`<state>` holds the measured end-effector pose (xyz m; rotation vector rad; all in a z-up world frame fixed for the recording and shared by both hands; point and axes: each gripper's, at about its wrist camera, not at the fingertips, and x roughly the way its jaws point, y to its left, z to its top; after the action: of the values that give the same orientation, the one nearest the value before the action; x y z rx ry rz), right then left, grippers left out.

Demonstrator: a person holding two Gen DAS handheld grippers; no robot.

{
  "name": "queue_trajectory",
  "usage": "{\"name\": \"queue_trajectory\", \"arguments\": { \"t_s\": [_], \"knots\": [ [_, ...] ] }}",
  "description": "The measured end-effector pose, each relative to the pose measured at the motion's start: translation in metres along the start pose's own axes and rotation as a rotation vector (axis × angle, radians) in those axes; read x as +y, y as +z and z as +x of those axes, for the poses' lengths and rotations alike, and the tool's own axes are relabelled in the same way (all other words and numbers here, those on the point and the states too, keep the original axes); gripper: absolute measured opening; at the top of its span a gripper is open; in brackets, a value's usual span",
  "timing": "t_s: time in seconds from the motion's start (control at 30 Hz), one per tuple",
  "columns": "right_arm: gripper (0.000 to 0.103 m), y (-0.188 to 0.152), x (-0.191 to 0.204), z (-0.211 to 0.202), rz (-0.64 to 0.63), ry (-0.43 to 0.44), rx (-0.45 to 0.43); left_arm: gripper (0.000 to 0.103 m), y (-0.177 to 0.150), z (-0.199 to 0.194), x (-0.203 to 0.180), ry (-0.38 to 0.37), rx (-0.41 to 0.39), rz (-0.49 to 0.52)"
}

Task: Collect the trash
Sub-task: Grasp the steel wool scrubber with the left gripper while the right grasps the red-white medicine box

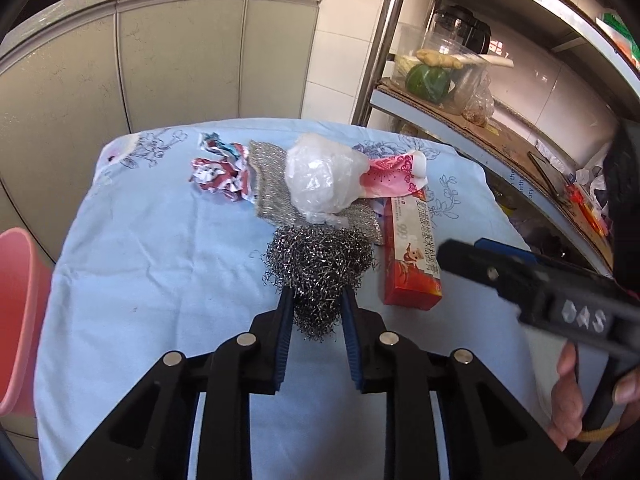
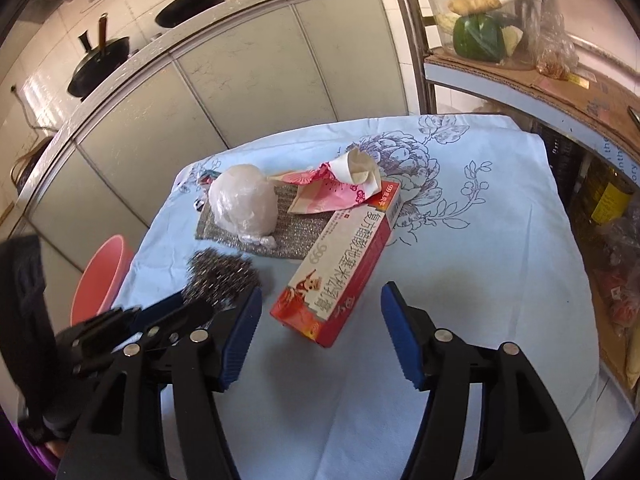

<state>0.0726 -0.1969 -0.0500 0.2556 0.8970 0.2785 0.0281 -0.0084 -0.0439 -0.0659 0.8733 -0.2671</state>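
Note:
A steel wool ball lies on the light blue tablecloth, and my left gripper is shut on its near side, blue pads pressing into the wire. In the right wrist view the same ball sits at the tips of the left gripper. My right gripper stands open, its fingers on either side of the near end of a red and white medicine box without touching it. Behind lie a balled plastic bag, a pink wrapper and a silver scouring cloth.
A crumpled foil wrapper lies at the table's far left. A pink bin stands beside the table on the left. A metal shelf with food and jars runs along the right. Grey cabinets stand behind.

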Motion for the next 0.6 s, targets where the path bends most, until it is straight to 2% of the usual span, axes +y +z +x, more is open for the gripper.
{"name": "queue_trajectory", "arguments": {
  "t_s": [0.07,0.37,0.5,0.57,0.6],
  "knots": [
    [0.063,0.005,0.003,0.007,0.016,0.0,0.009,0.023,-0.002,-0.009,0.007,-0.002,-0.012,-0.02],
    [0.063,0.014,0.026,0.049,-0.008,-0.191,0.058,0.023,-0.017,-0.043,0.043,0.019,-0.056,-0.097],
    [0.063,0.013,0.015,0.051,0.04,-0.174,0.077,0.023,-0.022,-0.052,0.055,0.032,-0.064,-0.133],
    [0.051,0.01,0.008,0.049,0.057,-0.168,0.083,0.023,-0.024,-0.054,0.058,0.031,-0.064,-0.148],
    [0.051,0.009,0.004,0.045,0.064,-0.162,0.085,0.023,-0.025,-0.055,0.06,0.03,-0.064,-0.156]
  ]
}}
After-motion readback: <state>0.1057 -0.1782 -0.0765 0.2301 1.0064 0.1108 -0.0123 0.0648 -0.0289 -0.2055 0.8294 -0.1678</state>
